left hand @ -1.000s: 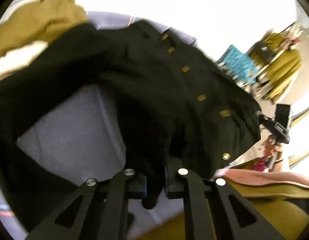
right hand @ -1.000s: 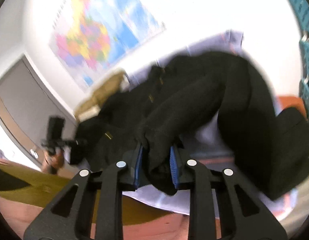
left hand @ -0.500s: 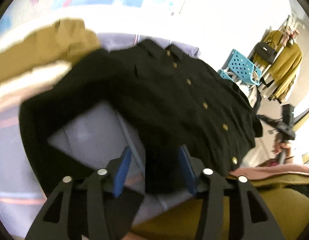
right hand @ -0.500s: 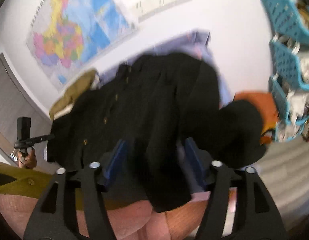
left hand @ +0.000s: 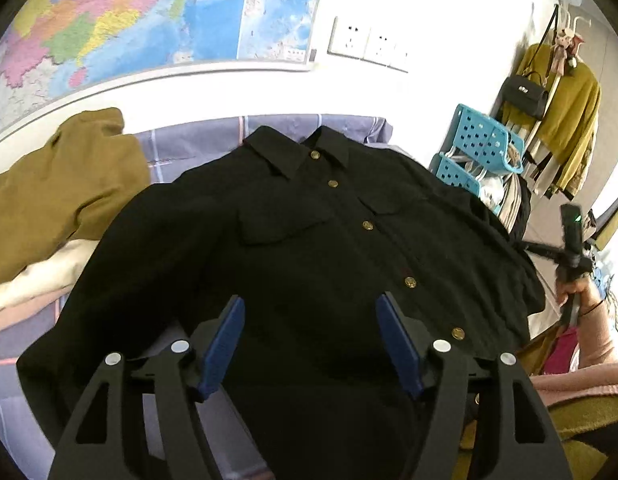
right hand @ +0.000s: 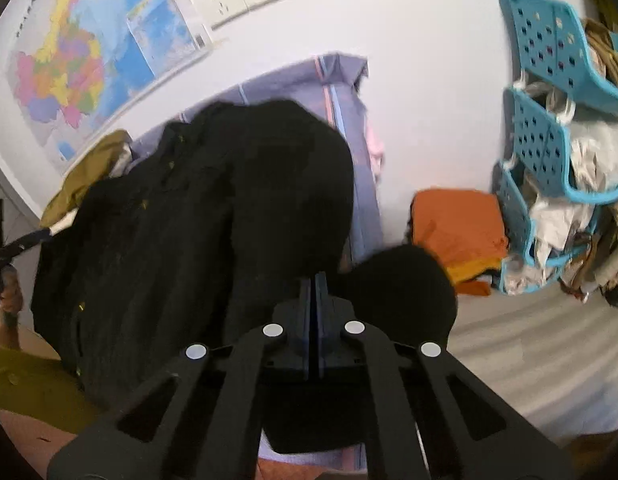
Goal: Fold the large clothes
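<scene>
A large black shirt (left hand: 309, 248) with gold buttons lies front up on a lilac checked sheet (left hand: 197, 140), collar at the far end. My left gripper (left hand: 315, 320) is open and empty above its lower hem. In the right wrist view the shirt (right hand: 181, 216) shows as a dark mass, with a sleeve part (right hand: 405, 284) hanging off the right edge. My right gripper (right hand: 313, 280) is shut with its blue pads pressed together; no cloth shows between them.
A mustard garment (left hand: 61, 184) over pale cloth lies at the left of the sheet. Blue perforated baskets (right hand: 549, 128) full of clothes stand at the right. Folded orange cloth (right hand: 457, 224) lies on the floor. A wall map (left hand: 129, 12) hangs behind.
Both grippers held black cloth one second ago and have let go. The left opened wide and the right opened then shut empty. The shirt now lies spread flat.
</scene>
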